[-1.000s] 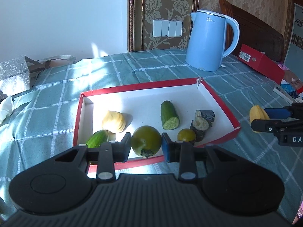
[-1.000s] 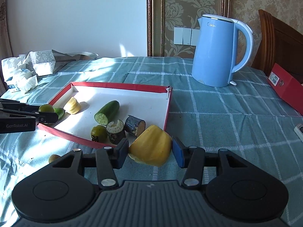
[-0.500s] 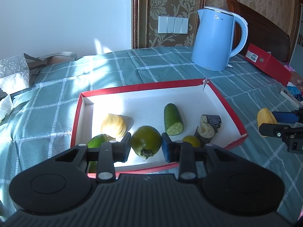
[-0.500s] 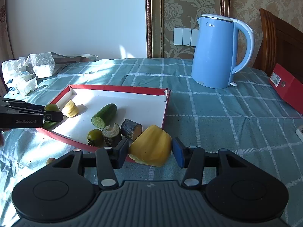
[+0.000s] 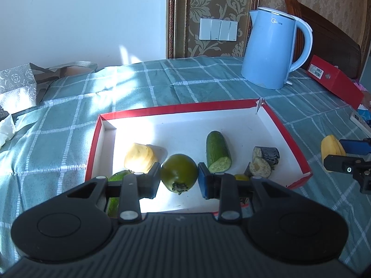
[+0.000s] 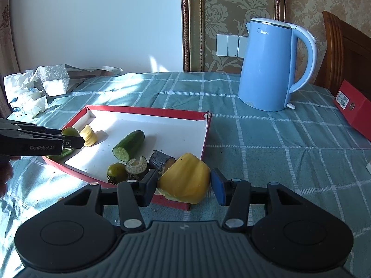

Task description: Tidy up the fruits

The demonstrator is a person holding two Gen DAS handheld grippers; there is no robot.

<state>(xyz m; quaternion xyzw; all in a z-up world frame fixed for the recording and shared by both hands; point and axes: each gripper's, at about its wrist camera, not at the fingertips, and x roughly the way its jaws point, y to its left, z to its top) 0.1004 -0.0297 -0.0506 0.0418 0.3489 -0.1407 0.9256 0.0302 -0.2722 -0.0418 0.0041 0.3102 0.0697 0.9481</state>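
Left tongs (image 5: pixel 179 177) on green tomato (image 5: pixel 179 172), half-hiding small tomato (image 5: pixel 241 177)

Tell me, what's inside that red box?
Red box: cucumber half, two eggplant chunks, pale yellow piece, small green tomato. Another green piece is partly hidden behind the left gripper.
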